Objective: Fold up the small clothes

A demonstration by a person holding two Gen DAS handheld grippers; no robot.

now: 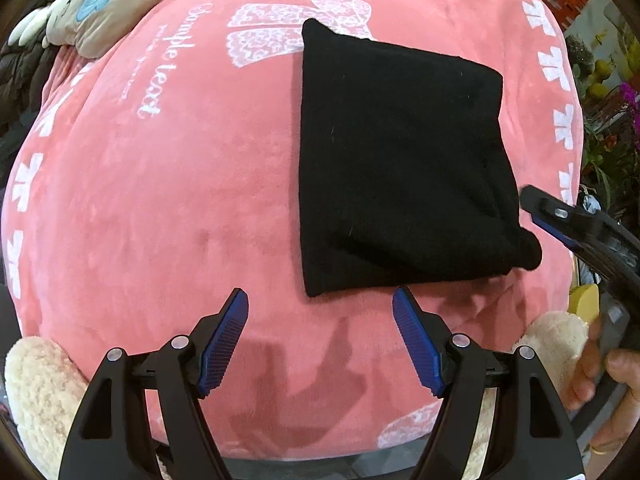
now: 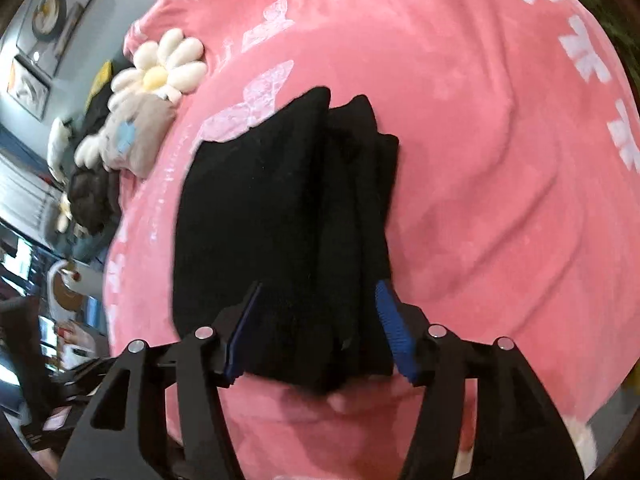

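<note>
Pink plush blanket (image 1: 160, 200) across the whole surface, white lettering and butterfly prints on it. Far left, at the blanket's edge: a beige stuffed toy (image 1: 108, 16) with a blue patch, cream petals of a flower cushion (image 2: 164, 68) beside it, a dark quilted garment (image 1: 20, 64) just below. Near left corner: cream fleece (image 1: 36, 392) poking out under the blanket.

Centre foreground: left gripper (image 1: 320, 300) hovering just short of the near edge of the black garment (image 1: 396, 160), fingers spread wide, nothing between the blue pads (image 1: 224, 344), not touching the cloth.

Right of centre: black garment folded into a compact rectangle, lying flat on the blanket, layered edges visible on its right side in the right wrist view.

Right: right gripper (image 2: 318, 296) at the garment's right end, jaws spread around the stacked folds, cloth sitting between the pads; whether pressing it, cannot tell. Bare hand (image 1: 600, 372) on that gripper's handle at the far right edge.
</note>
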